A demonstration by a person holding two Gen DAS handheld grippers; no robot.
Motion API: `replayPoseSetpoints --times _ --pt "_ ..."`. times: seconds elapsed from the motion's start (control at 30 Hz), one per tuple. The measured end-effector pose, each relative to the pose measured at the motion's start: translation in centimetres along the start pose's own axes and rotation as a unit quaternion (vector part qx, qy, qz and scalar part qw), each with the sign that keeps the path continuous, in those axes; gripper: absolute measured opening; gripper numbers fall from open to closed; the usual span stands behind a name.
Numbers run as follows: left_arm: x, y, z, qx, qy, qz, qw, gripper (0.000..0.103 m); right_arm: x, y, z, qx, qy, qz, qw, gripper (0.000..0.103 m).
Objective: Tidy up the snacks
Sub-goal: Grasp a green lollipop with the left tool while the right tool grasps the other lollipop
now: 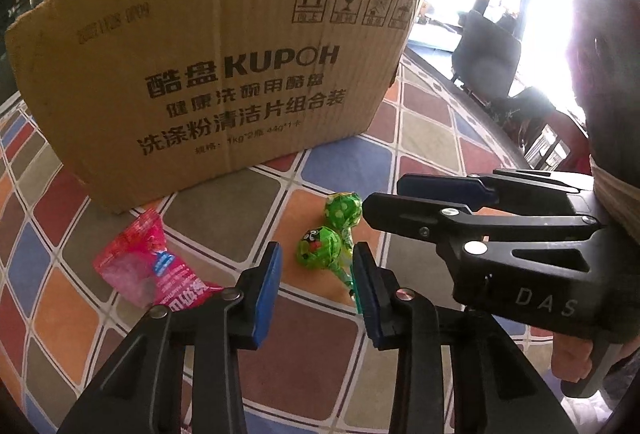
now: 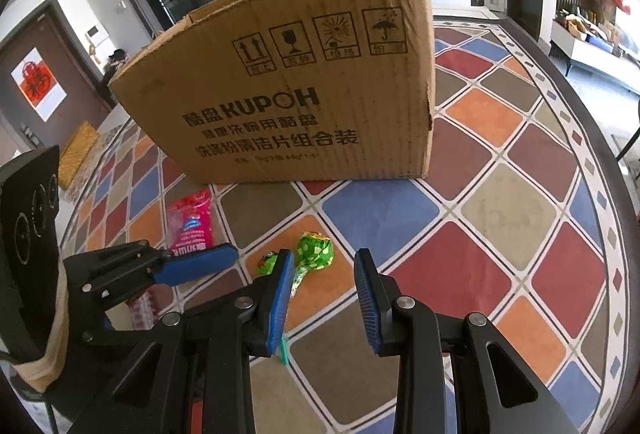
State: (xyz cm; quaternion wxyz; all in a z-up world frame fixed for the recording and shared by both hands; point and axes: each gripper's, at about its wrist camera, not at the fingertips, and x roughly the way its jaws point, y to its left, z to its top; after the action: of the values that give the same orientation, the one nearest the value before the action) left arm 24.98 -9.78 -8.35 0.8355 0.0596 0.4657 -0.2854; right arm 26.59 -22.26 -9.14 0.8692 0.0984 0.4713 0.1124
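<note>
Two green-wrapped lollipops [image 1: 318, 252] [image 1: 342, 210] lie on the chequered tablecloth in front of a cardboard box [image 1: 224, 74]. A pink snack packet [image 1: 148, 266] lies to their left. My left gripper [image 1: 318, 298] is open just short of the nearer lollipop, nothing between its blue pads; the lollipop sticks run down by its right pad. My right gripper [image 1: 384, 198] reaches in from the right beside the farther lollipop. In the right wrist view it [image 2: 324, 298] is open and empty, the lollipop [image 2: 314, 250] just beyond its left finger, whose pad partly hides the second lollipop [image 2: 268, 260].
The box [image 2: 304, 102] stands upright with its top open, close behind the snacks. The round table's edge [image 2: 580, 138] curves along the right. A person's hand [image 1: 572, 358] holds the right gripper's handle. Chairs and shelves stand beyond the table.
</note>
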Motion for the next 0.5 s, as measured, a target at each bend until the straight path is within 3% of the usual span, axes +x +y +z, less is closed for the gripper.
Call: replayPoseSetpoints --times 0.5 --pt "1.1 0.3 0.4 0.0 0.008 -0.006 1.0 0.026 3.0 1.1 0.7 -0.013 0.021 -0.01 1.0 0.032"
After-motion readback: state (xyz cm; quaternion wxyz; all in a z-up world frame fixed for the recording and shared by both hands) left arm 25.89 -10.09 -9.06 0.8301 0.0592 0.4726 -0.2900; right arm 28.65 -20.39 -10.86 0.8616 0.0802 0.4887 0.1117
